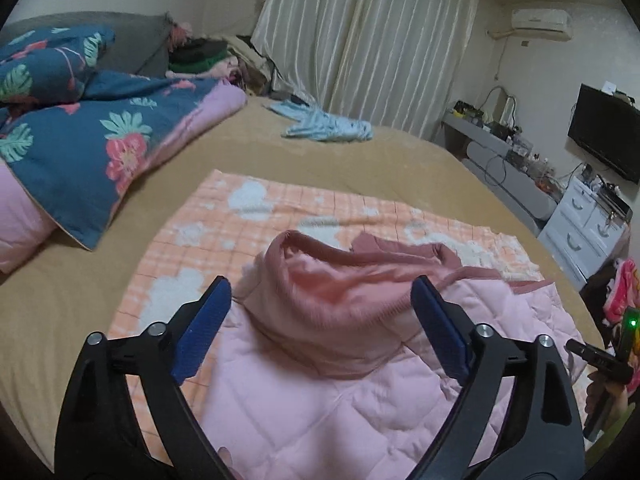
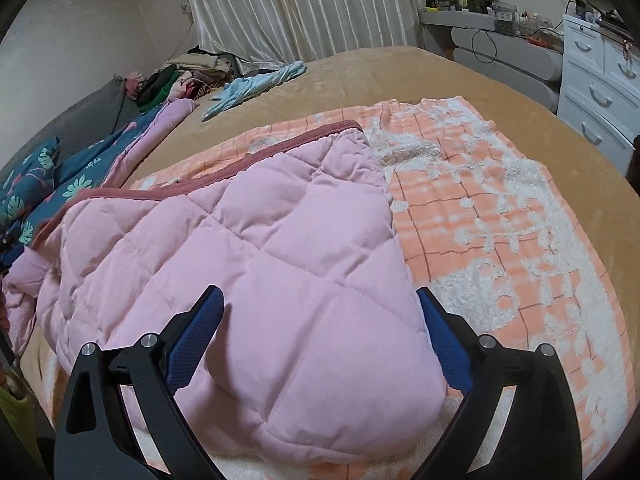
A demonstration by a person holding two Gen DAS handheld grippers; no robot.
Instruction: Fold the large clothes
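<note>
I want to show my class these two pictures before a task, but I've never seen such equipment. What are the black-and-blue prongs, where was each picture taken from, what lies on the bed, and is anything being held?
There is no robot here. A person carries a two-fingered tool in each hand, and a wide-angle camera on each tool looks forward along its fingers. One picture comes from the left hand-held gripper, the other from the right hand-held gripper. The blue parts are the finger pads.

On the tan bed lies an orange checked blanket, and on it a pink quilted jacket with a darker pink collar. Further back are a flowered quilt and a light blue garment.

Both grippers are open, so nothing is gripped. Each hovers with the jacket showing between its fingers.
</note>
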